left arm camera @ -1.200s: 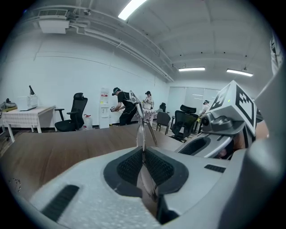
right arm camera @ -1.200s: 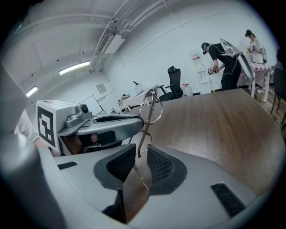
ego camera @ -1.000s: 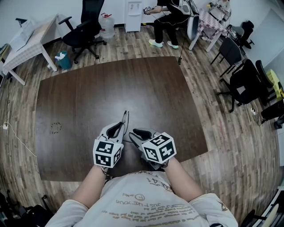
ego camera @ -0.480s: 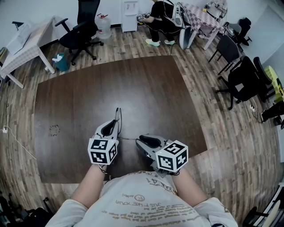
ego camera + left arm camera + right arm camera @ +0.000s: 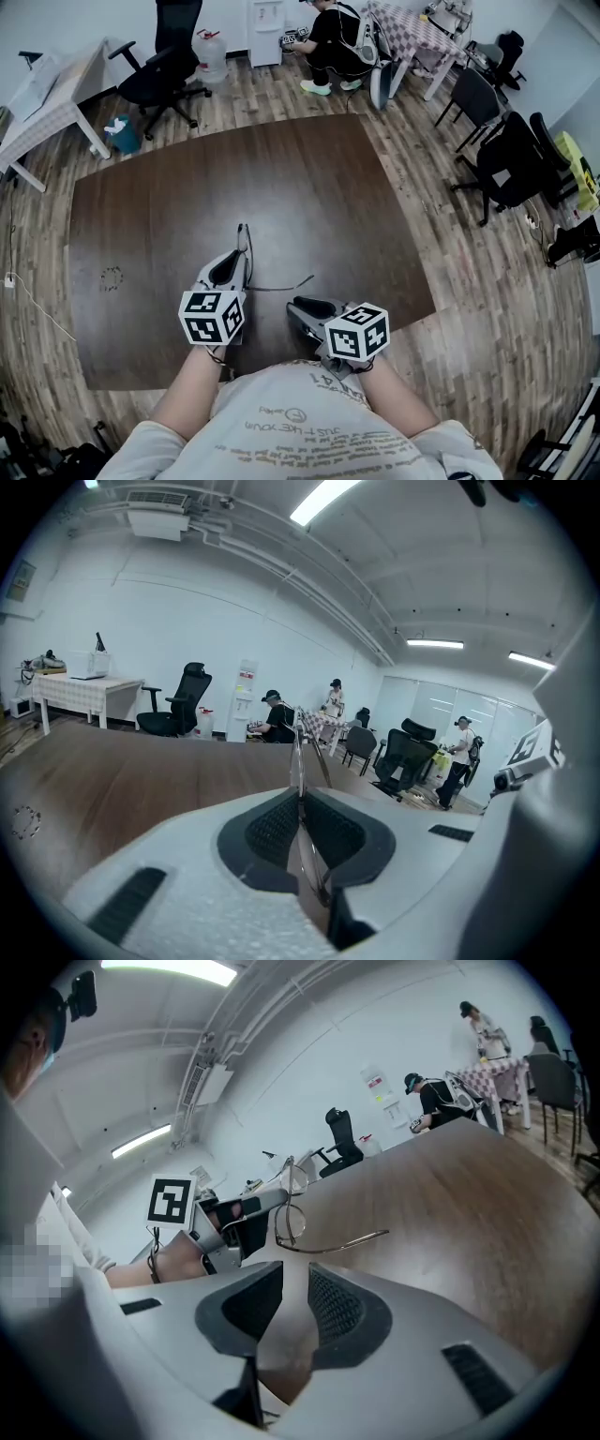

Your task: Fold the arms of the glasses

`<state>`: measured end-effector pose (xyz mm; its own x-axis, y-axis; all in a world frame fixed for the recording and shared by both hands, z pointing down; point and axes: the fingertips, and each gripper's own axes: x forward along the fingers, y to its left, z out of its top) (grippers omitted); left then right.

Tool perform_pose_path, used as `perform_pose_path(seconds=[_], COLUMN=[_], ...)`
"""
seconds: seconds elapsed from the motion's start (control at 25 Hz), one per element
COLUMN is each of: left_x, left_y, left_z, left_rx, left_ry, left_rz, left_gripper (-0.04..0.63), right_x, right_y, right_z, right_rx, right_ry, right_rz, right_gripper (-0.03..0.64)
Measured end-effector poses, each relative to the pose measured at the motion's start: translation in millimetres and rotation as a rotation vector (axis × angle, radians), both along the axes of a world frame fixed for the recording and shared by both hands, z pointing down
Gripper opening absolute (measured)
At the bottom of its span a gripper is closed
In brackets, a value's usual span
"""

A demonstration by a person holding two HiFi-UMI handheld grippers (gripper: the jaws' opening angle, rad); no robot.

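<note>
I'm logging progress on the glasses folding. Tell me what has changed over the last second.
The right gripper has drawn back from the glasses, toward the person and to the right, its jaws apart and empty. One arm of the glasses now sticks out to the right over the table. The left gripper stays shut on the glasses' front in much the same place.

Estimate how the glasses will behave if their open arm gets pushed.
With such a thin wire frame, the glasses are probably light and springy. The left gripper pinches them at one spot, so they may pivot. The outstretched arm looks slender and likely bends if forced.
</note>
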<state>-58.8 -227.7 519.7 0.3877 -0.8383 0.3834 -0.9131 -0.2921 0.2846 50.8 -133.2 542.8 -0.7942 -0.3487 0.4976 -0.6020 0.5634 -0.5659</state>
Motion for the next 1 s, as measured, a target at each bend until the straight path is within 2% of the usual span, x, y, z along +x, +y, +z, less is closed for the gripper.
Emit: perform_pose_path(seconds=[0.28,0.84,1.0], left_x=[9,24,27], left_y=[4,5,5], left_z=[-4,-5,-6], left_rx=[-0.001,0.003,0.008], left_ry=[0.032,0.046,0.055], left_rz=[0.018,0.056,0.071], left_gripper=[0.034,0.034,0.034], right_x=[15,27,30], right_y=[-11,-22,-28], right_z=[-4,0,0], right_rx=[-0.036,-0.051,-0.047], right_ry=[-0.045,-0.067,-0.084], right_rz=[0.108,0.185,0.236], right_gripper=[0.091,0.091,0.091])
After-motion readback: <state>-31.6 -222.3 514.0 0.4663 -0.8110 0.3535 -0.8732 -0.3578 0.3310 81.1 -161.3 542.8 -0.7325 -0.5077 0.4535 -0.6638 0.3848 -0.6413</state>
